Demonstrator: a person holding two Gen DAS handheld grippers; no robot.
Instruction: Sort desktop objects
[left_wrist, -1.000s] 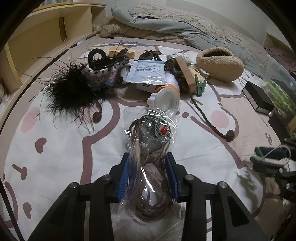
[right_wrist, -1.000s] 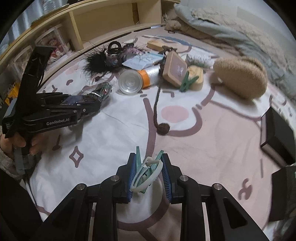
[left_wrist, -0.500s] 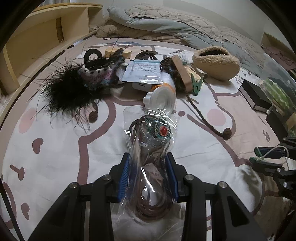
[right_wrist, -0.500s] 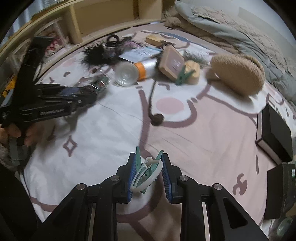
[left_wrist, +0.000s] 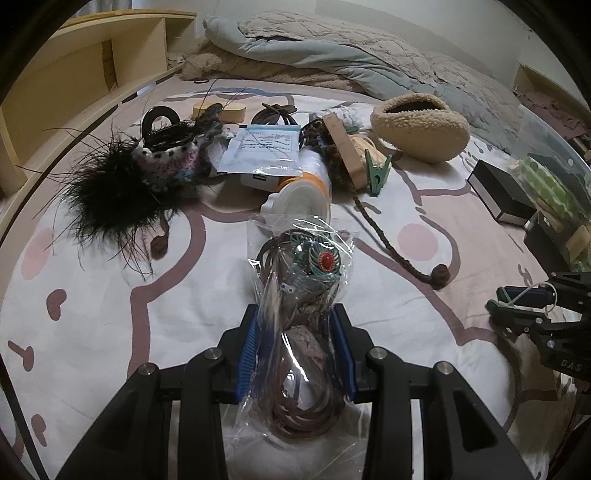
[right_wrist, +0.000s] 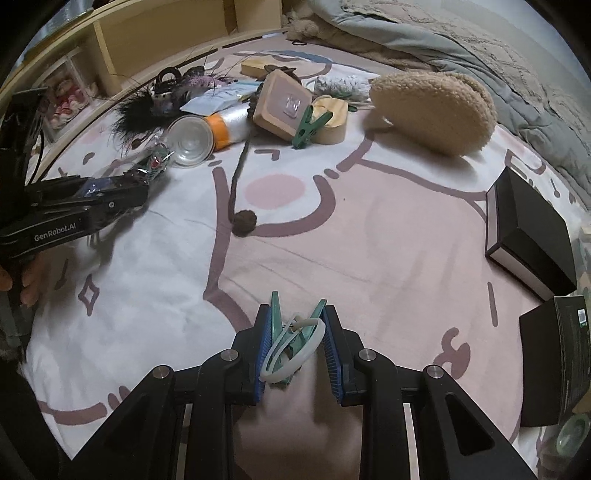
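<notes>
My left gripper (left_wrist: 297, 325) is shut on a clear plastic bag (left_wrist: 301, 295) holding a brown cord necklace with a green and red pendant, held above the bedsheet. It also shows at the left of the right wrist view (right_wrist: 122, 188). My right gripper (right_wrist: 295, 332) is shut on a green clothes peg (right_wrist: 291, 332) with a white ring on it. It also shows at the right of the left wrist view (left_wrist: 517, 302). A pile lies at the far side: black feather piece (left_wrist: 110, 192), orange-capped bottle (left_wrist: 303, 192), wooden block (right_wrist: 286, 105), second green peg (right_wrist: 310, 127), fluffy beige pouch (right_wrist: 432, 110).
A brown braided cord with a ball end (right_wrist: 242, 221) lies mid-sheet. Black boxes (right_wrist: 528, 232) stand at the right, with another box (right_wrist: 554, 362) nearer. A wooden shelf (left_wrist: 74, 81) runs along the left. A grey quilt (left_wrist: 332, 48) lies at the back.
Both grippers have moved slightly back and to the right over the sheet, still holding the bag and the peg. The pile has not moved.
</notes>
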